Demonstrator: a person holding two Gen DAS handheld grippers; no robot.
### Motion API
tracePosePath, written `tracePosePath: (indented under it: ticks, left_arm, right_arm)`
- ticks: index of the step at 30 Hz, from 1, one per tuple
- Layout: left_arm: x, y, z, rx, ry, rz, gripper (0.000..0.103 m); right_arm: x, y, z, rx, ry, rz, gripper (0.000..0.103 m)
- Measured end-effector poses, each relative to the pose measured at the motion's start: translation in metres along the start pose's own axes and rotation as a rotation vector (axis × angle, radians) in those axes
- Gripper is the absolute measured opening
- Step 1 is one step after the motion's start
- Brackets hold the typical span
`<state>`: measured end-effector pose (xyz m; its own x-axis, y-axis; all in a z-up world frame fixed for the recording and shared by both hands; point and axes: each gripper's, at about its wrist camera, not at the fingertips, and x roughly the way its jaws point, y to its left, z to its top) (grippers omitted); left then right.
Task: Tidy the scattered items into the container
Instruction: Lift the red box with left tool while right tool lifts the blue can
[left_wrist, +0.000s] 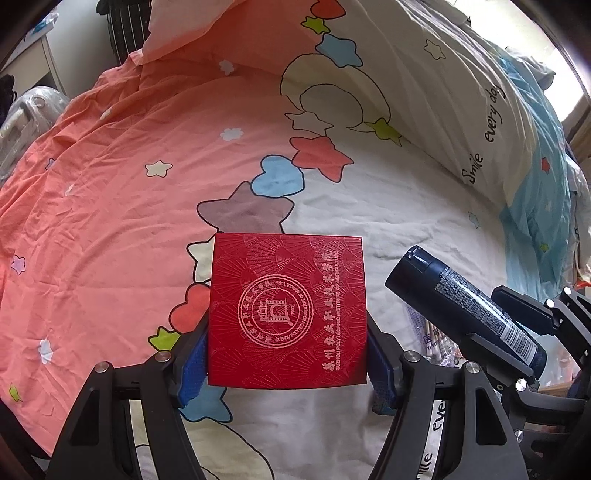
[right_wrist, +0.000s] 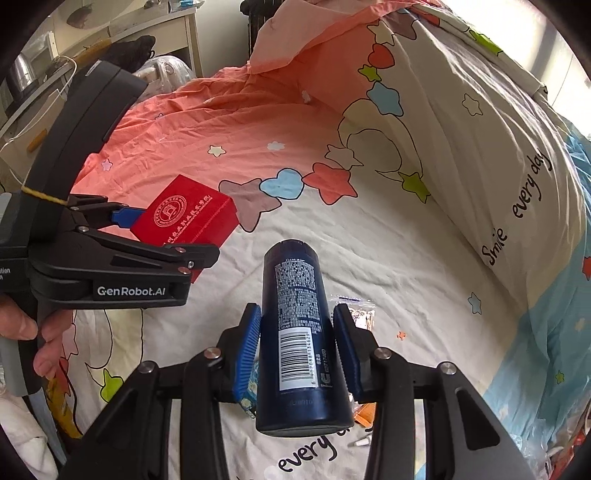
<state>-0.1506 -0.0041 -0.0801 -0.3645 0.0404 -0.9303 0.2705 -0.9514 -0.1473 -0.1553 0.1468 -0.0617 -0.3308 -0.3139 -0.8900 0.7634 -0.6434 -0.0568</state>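
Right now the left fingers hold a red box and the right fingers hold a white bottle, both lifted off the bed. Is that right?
Not quite: the bottle is dark blue, not white, as the right wrist view shows. The rest stands: the left gripper holds the red box, the right gripper holds the bottle, both above the bed.

My left wrist camera sits just behind my left gripper (left_wrist: 286, 365), looking steeply down its fingers at the bedsheet (left_wrist: 129, 192), close above it. My right wrist camera does likewise behind my right gripper (right_wrist: 297, 350). Both views share the red box (left_wrist: 286, 314), the dark blue bottle (right_wrist: 295, 332), the pillow (right_wrist: 480, 147), and each other's gripper at the side.
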Motion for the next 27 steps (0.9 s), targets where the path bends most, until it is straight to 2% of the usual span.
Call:
tracePosePath:
  ticks: [9,11,12,16,17,18,20,22,23,26,27]
  left_arm:
    - [-0.024,-0.015,-0.008,0.051,-0.019,-0.012,0.073]
    - [-0.029,-0.019,-0.009,0.064,-0.026,-0.017,0.073]
    - [-0.031,-0.021,-0.010,0.071,-0.030,-0.019,0.073]
    - [-0.040,-0.029,-0.015,0.092,-0.040,-0.034,0.073]
    - [-0.042,-0.031,-0.016,0.099,-0.041,-0.037,0.073]
    - [-0.043,-0.032,-0.017,0.104,-0.044,-0.039,0.073]
    - [-0.045,-0.032,-0.018,0.104,-0.047,-0.040,0.073]
    - [-0.044,-0.032,-0.019,0.110,-0.042,-0.042,0.073]
    - [-0.044,-0.032,-0.020,0.115,-0.040,-0.039,0.073]
    - [-0.039,-0.030,-0.022,0.117,-0.030,-0.032,0.073]
    - [-0.037,-0.030,-0.022,0.119,-0.026,-0.031,0.073]
  right_arm:
    - [-0.033,-0.001,-0.017,0.042,-0.025,-0.046,0.034]
    - [-0.041,-0.002,-0.020,0.052,-0.039,-0.057,0.024]
    - [-0.045,-0.002,-0.022,0.058,-0.042,-0.060,0.000]
    - [-0.057,0.001,-0.027,0.048,-0.053,-0.105,0.000]
    - [-0.058,0.000,-0.028,0.062,-0.049,-0.090,0.000]
    - [-0.055,-0.002,-0.030,0.070,-0.019,-0.052,0.000]
    - [-0.049,0.003,-0.034,0.038,0.011,-0.097,0.000]
    - [-0.040,0.003,-0.039,0.043,0.044,-0.070,0.000]
    - [-0.034,0.002,-0.042,0.045,0.056,-0.087,0.001]
    - [-0.007,-0.013,-0.058,0.100,0.137,-0.091,0.015]
    - [-0.002,-0.016,-0.063,0.100,0.149,-0.110,0.028]
